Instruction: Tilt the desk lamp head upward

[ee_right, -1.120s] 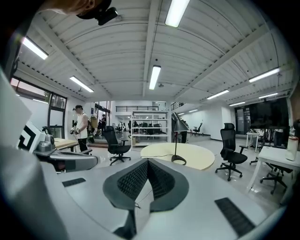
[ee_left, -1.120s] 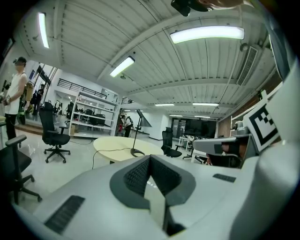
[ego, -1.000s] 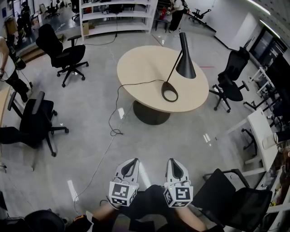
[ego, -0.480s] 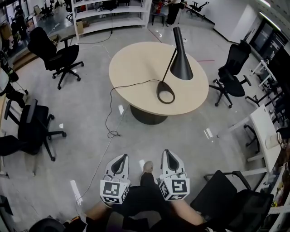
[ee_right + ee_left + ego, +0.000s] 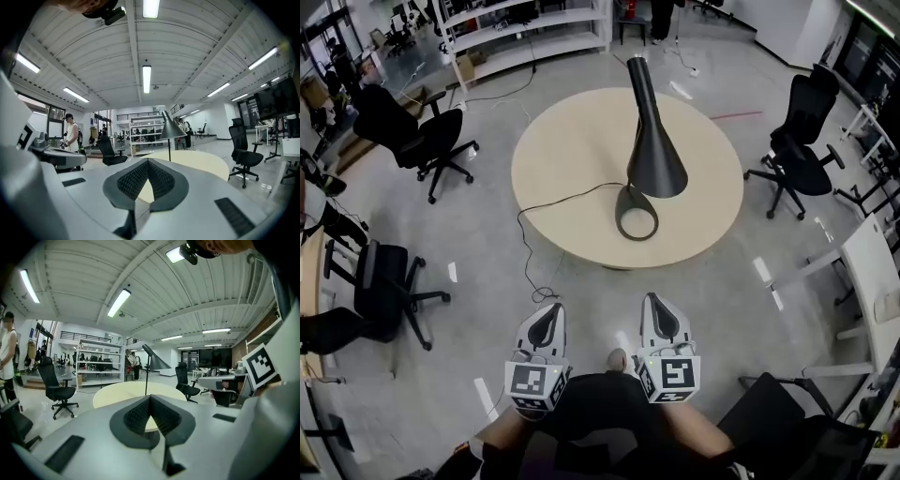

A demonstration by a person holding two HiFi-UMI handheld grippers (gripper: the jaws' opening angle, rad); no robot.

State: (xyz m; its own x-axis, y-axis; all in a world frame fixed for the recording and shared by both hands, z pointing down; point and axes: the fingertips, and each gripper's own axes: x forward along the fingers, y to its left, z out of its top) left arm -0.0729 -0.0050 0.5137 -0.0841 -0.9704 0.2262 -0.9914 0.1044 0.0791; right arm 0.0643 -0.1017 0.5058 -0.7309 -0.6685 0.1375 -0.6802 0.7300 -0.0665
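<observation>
A black desk lamp stands on the round beige table (image 5: 572,141). Its ring base (image 5: 636,214) is near the table's front edge, and its cone head (image 5: 654,161) points down. Both grippers are held low, well short of the table and touching nothing. My left gripper (image 5: 548,314) is shut with nothing in it, and so is my right gripper (image 5: 659,307). In the left gripper view the lamp (image 5: 156,360) rises beyond the closed jaw tips (image 5: 150,397). In the right gripper view the lamp head (image 5: 171,129) is above the shut jaws (image 5: 148,160).
The lamp's black cable (image 5: 546,204) runs off the table's left side to the floor. Office chairs stand at the left (image 5: 420,139), lower left (image 5: 382,281), right (image 5: 802,141) and lower right (image 5: 792,422). White shelving (image 5: 525,28) is behind, and a white desk (image 5: 877,272) at the right.
The table and lamp have come nearer and more central in the head view. Both grippers stay shut and low, side by side.
</observation>
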